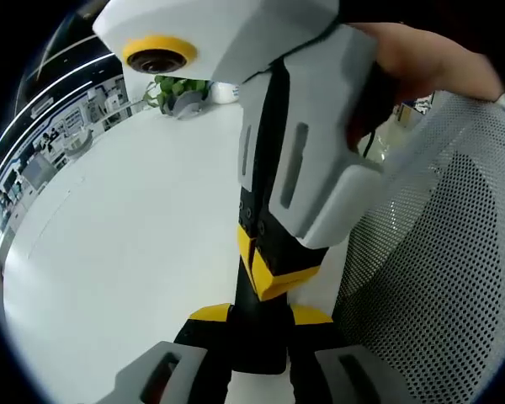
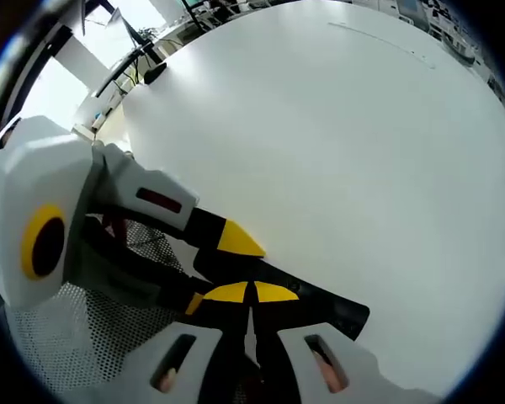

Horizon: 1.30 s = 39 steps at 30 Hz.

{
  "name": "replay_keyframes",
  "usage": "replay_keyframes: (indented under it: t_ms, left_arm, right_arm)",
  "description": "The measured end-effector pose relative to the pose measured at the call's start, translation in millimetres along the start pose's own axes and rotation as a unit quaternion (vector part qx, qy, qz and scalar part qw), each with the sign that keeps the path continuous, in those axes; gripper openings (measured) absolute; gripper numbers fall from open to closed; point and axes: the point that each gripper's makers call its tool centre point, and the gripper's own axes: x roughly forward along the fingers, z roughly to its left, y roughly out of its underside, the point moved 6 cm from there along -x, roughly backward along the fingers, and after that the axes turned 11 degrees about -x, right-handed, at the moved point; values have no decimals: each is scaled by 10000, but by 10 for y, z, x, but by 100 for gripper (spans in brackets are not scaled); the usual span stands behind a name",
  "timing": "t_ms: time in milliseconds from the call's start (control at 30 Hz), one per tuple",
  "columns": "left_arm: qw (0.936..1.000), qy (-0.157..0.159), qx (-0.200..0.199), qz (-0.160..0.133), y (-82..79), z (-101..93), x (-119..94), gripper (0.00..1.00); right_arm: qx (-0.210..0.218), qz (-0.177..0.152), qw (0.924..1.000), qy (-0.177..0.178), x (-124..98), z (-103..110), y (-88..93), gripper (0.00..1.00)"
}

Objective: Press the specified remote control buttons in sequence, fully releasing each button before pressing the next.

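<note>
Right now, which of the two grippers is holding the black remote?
The left gripper: the remote sits clamped between its yellow-tipped jaws. The right gripper, held by a hand, only points its closed tips at it.

Two claws (image 2: 251, 295) crossed over white table (image 2: 337, 143)

A broad white table (image 1: 135, 227) meets a perforated mesh chair (image 1: 454, 252).
</note>
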Motion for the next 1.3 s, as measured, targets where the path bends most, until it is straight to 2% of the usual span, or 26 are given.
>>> replay_keyframes:
  t_ms: [533, 767, 967, 1200, 1300]
  left_arm:
    - [10000, -10, -5, 29, -5, -3, 4, 25]
    - [10000, -21, -11, 42, -5, 3, 13, 25]
    - [10000, -52, -32, 67, -8, 0, 13, 25]
    - [10000, -48, -49, 72, -9, -3, 13, 25]
    - [9999, -47, -45, 79, -9, -2, 15, 25]
  right_arm:
    - [-52, 62, 9999, 101, 22, 9, -1, 0]
    - [187, -44, 9998, -62, 13, -26, 20, 0]
    - [-64, 33, 10000, 36, 16, 19, 4, 0]
    - [-165, 24, 9998, 83, 26, 13, 7, 0]
    - [-73, 27, 10000, 15, 23, 2, 5, 0]
